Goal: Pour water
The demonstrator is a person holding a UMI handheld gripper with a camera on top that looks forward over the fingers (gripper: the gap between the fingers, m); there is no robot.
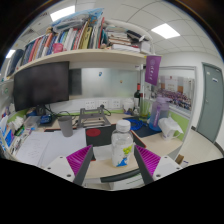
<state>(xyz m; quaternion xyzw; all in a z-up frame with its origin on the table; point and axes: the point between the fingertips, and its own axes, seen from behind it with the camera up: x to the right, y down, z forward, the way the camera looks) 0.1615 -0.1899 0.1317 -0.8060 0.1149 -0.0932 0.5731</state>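
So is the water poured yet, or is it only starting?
Only starting, it looks like. Done: the gripper has reached the white bottle. In hand: the bottle stands upright between the fingers; whether both pads press on it cannot be told. Left: lifting it, tipping it, pouring. No cup to pour into shows clearly.

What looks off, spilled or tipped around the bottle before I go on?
Nothing stands out. The bottle stands upright between the jaws of the gripper, with no visible spill on the table around it. The grey cup beyond also stands upright. Whether the jaws press the bottle is unclear.
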